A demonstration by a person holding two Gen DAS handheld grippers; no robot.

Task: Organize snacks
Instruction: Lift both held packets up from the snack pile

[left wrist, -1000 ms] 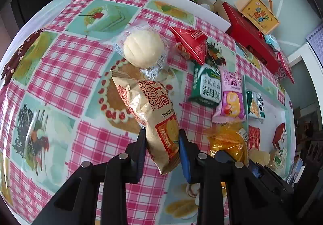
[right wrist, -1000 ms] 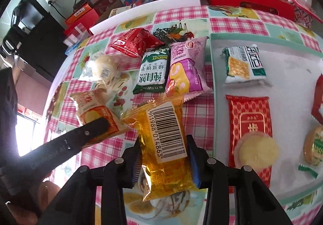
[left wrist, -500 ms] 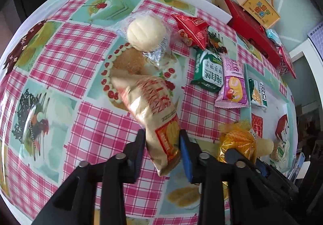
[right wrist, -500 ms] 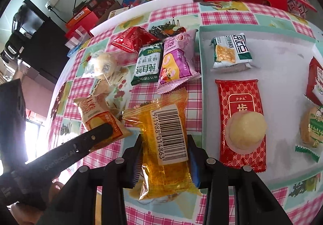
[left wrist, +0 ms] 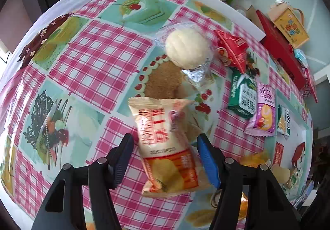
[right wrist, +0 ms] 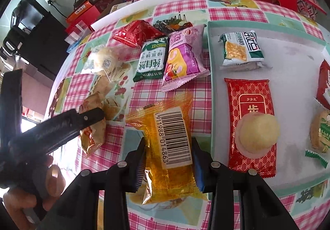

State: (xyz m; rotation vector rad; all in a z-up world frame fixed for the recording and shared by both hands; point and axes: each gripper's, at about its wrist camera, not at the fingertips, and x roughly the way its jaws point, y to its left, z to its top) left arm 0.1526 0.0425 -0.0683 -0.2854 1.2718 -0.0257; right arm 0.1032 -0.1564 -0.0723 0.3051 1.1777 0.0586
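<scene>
The right gripper (right wrist: 168, 159) is clamping an orange packet (right wrist: 171, 147) across its narrow width, pads pressing both long edges just below the barcode. The packet's long axis is running straight out along the fingers, its free end pointing away from the camera over the checked cloth (right wrist: 140, 93). Immediately to the right of that packet the tray (right wrist: 288, 69) is lying, its near wall just beside the right finger; inside it a cracker pack (right wrist: 241, 50), a red wrapper (right wrist: 250, 122) and a round cake (right wrist: 257, 133) are already sitting. So the coming move is probably turning on that one fact: the tray is to the right of the held packet, close by, and the right hand is the nearer one to it.

The left gripper (left wrist: 165, 155) has just been opening, and its jaws are now standing apart with a beige packet (left wrist: 165, 141) between them, neither pad touching it. That packet looks blurred, apparently dropping or settling toward the cloth, long axis roughly in line with the fingers. Beyond it a wrapped bun (left wrist: 186, 46) is lying, and farther right a red pouch (left wrist: 233, 48), a green pack (left wrist: 244, 93) and a pink pack (left wrist: 264, 112) are waiting outside the tray, well apart from the left gripper.
</scene>
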